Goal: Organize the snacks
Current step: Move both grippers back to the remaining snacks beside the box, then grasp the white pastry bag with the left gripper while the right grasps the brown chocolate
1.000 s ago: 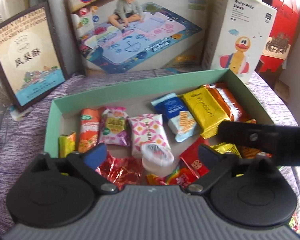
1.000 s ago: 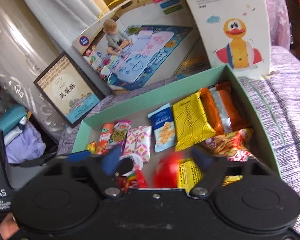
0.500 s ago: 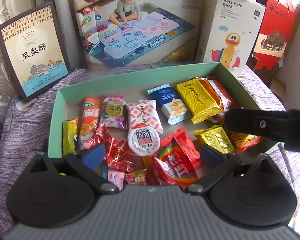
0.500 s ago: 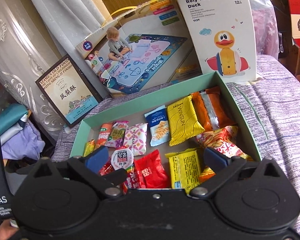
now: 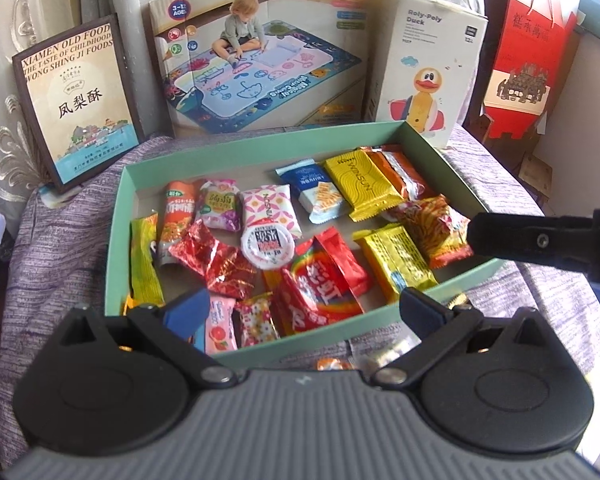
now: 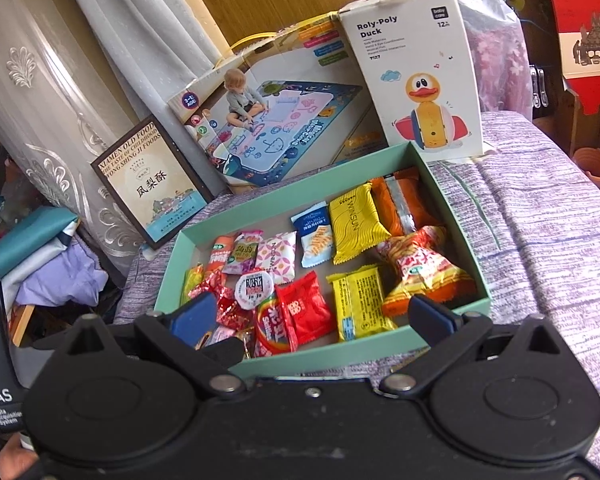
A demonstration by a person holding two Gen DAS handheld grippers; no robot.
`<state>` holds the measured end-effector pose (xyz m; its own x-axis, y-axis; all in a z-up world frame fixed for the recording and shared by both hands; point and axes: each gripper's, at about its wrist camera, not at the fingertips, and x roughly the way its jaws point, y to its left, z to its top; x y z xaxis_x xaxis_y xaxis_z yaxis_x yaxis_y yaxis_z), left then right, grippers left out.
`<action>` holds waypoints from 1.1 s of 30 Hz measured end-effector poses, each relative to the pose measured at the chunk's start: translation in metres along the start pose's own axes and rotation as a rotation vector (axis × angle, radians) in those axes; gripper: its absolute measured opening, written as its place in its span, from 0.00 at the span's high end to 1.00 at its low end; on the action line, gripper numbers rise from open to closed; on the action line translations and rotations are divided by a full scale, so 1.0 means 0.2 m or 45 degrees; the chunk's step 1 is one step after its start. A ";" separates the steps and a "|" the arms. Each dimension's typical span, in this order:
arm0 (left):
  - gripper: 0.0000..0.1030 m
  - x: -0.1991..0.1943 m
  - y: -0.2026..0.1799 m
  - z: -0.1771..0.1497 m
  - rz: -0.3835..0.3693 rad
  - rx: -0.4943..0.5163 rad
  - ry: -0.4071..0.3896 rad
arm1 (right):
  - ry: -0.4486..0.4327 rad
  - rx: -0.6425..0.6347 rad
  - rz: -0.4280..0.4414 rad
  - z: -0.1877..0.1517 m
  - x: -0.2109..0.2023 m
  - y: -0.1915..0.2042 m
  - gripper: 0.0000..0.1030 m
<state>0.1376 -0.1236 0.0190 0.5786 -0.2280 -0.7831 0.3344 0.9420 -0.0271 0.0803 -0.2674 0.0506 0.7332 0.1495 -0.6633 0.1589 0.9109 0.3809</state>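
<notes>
My left gripper [image 5: 302, 308] and right gripper [image 6: 312, 314] both hang spread wide and empty over the near edge of the green tray [image 5: 118, 216], which sits on a purple-streaked cloth [image 5: 512, 184]. The tray's low walls ring the snacks on all sides; open cloth lies to its right, while the near rim sits just under my fingertips. Behind the far wall stand a play-mat box [image 5: 260, 68], a Roly-Poly Duck box [image 6: 416, 76] and a framed pastry carton [image 5: 76, 100], closing off that side. In the left wrist view the right gripper's black finger [image 5: 540, 240] reaches across above the tray's right corner. Inside, a round white jelly cup [image 5: 267, 245] lies near the middle, touching a pink-patterned packet [image 5: 270, 208] behind it and a red rainbow candy bag [image 5: 316, 292] in front. A yellow wafer pack [image 6: 354, 224] and blue cracker pack [image 6: 316, 234] lie side by side toward the back; a yellow sachet [image 6: 360, 304] sits close to my right gripper.
</notes>
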 end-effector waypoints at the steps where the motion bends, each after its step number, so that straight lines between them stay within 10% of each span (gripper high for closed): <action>1: 0.00 -0.01 0.00 -0.02 -0.003 0.005 0.001 | -0.004 0.000 -0.011 -0.02 -0.02 -0.02 0.00; 14: 0.00 0.14 -0.04 -0.33 -0.012 0.045 0.181 | 0.073 0.169 -0.163 -0.30 -0.05 -0.36 0.00; 33: 0.10 0.35 -0.40 -0.24 -0.147 0.432 0.147 | 0.072 0.197 -0.224 -0.30 0.07 -0.49 0.09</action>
<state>0.1154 -0.2023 -0.0634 0.4415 -0.2808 -0.8522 0.6315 0.7719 0.0728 0.0352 -0.3318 -0.0347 0.6479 0.0188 -0.7615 0.3834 0.8558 0.3474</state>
